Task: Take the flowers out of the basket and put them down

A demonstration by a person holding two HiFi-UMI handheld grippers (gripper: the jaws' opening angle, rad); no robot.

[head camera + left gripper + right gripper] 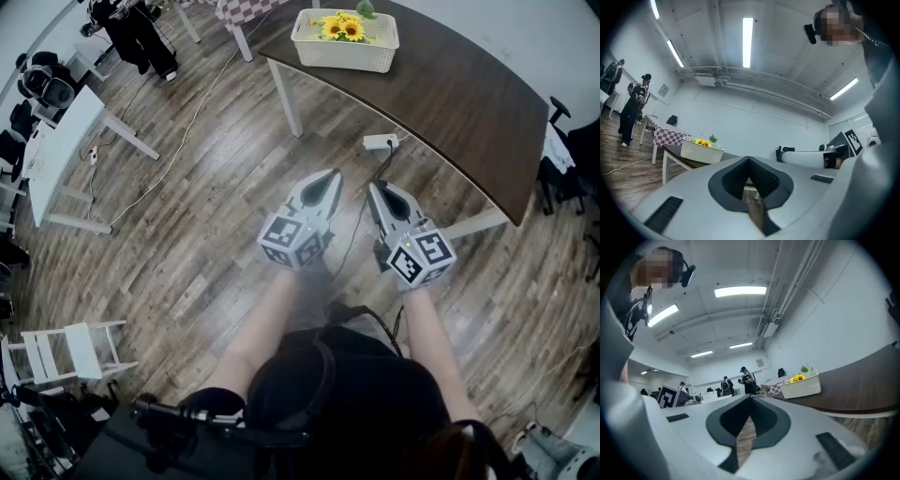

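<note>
Lying well ahead of jaws: flowers [342, 28]

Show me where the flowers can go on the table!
The brown table is bare from the white basket all the way to its other end. Only the corner with the basket and its flowers is full.

We see a basket [344, 42] of white plastic with finely perforated walls. It stands on a dark brown tabletop [469, 103] that looks like smooth wood with a dull sheen. The floor [187, 206] is grey-brown wood plank with a streaky grain. The left gripper [327, 178] and right gripper [379, 188] wear smooth, matt grey plastic shells. Inside their jaws we make out black, finely textured pads [764, 179]. Farther off lies a checked cloth [246, 9].
</note>
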